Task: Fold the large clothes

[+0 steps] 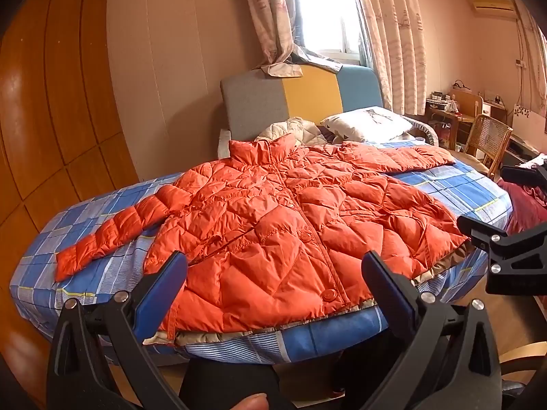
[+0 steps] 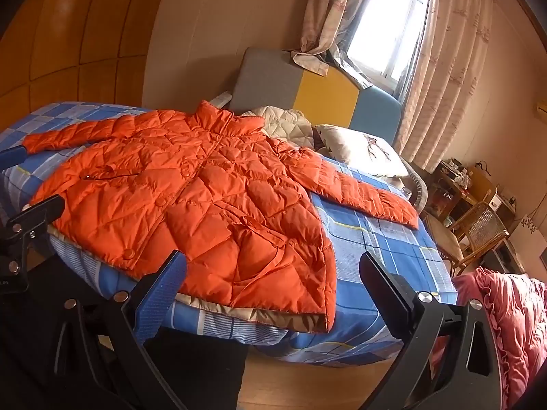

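Note:
An orange quilted puffer jacket [image 1: 273,212] [image 2: 191,191] lies flat and buttoned on a bed with a blue checked sheet [image 1: 454,184] [image 2: 369,239]. Both sleeves are spread out to the sides, and its collar points toward the headboard. The hem hangs slightly over the near edge of the bed. My left gripper [image 1: 273,266] hovers open just short of the hem, nothing between its fingers. My right gripper [image 2: 273,266] is open too, in front of the jacket's right hem corner, holding nothing. Each gripper shows at the edge of the other's view.
A grey, yellow and blue headboard [image 1: 297,99] stands at the far end, with a pillow [image 1: 369,123] and a cream quilted cloth [image 1: 290,130] before it. A wicker chair [image 1: 485,140] and a desk stand at the right. A pink blanket [image 2: 506,317] lies beside the bed.

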A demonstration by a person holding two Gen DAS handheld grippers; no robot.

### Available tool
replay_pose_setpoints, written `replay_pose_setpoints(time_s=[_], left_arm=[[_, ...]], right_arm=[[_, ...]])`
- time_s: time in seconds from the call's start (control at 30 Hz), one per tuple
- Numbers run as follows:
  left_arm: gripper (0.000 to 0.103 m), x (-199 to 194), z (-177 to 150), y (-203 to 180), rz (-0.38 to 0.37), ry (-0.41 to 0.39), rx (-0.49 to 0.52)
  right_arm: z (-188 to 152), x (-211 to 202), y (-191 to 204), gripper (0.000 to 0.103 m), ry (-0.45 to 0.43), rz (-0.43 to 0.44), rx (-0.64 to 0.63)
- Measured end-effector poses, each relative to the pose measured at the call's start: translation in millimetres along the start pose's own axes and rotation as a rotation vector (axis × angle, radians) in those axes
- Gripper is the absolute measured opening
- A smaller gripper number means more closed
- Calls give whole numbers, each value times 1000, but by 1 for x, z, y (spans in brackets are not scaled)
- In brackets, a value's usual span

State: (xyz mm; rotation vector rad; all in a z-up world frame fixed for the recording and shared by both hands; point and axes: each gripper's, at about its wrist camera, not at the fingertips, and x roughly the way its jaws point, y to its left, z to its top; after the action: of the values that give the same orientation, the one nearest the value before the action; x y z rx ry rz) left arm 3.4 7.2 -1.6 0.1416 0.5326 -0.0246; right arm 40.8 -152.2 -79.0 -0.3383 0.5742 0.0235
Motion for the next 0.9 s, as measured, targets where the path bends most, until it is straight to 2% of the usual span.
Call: replay_pose_setpoints(time_s=[0.9], left_arm=[[101, 2, 3, 11, 11, 1, -40]], right_arm=[[-3, 10, -7, 100, 27, -18, 31]])
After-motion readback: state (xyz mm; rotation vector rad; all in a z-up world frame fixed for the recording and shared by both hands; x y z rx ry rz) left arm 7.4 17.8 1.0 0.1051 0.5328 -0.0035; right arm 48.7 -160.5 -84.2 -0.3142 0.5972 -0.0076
